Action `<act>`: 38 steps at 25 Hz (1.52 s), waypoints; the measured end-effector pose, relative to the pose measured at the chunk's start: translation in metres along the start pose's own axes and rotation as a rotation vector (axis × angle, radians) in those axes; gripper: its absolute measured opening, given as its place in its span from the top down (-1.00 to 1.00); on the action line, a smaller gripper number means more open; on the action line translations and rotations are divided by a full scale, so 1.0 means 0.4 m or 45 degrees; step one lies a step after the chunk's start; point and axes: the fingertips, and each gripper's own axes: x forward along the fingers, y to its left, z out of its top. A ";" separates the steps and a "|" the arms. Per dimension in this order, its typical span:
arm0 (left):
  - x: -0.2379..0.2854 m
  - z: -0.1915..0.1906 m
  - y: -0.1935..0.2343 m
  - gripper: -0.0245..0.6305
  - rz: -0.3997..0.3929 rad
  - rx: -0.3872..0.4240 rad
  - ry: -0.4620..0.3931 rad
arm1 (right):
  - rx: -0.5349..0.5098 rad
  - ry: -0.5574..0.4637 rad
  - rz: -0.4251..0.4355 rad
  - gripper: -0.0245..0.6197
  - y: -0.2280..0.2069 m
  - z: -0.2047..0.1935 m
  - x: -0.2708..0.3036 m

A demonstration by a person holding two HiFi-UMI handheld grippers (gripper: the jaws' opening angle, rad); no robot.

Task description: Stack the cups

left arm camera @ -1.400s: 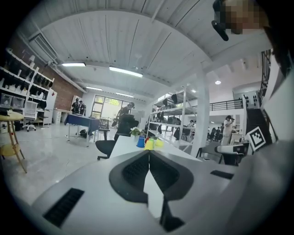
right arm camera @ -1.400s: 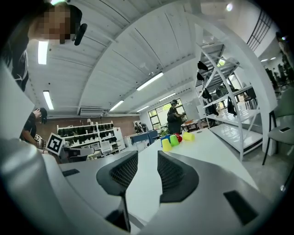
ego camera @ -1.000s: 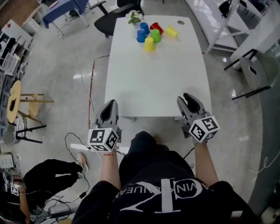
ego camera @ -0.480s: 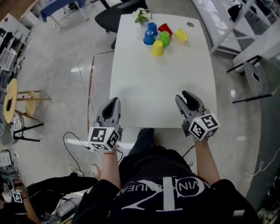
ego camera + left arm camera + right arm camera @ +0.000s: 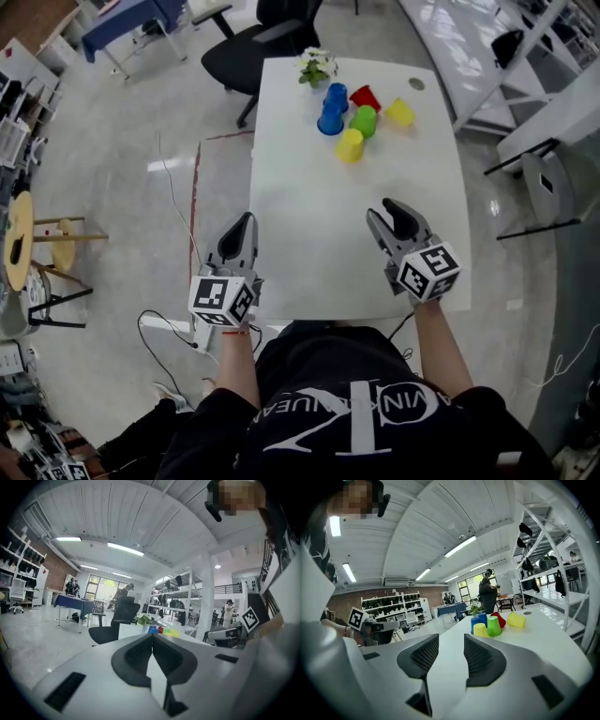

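On the white rectangular table (image 5: 319, 234), bright plastic cups (image 5: 364, 120) cluster at the far end. Just behind them stands a small potted plant (image 5: 317, 66).

Blue cups (image 5: 330, 119), red cup (image 5: 366, 97), green cup (image 5: 364, 120), yellow cups (image 5: 350, 145) clustered; unstacked.

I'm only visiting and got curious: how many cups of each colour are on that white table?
Blue cups: 2
Yellow cups: 2
Red cup: 1
Green cup: 1
Total: 6 cups
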 end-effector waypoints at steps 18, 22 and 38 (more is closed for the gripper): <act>0.156 -0.061 0.059 0.91 -0.111 -0.002 0.109 | -0.124 0.200 -0.188 0.10 -0.248 -0.003 0.392; 0.148 -0.091 0.069 0.91 -0.116 -0.024 0.134 | -0.098 0.219 -0.188 0.10 -0.276 -0.011 0.429; 0.193 -0.118 0.038 0.91 -0.136 -0.067 0.126 | -0.291 0.298 0.214 0.25 0.041 -0.044 0.342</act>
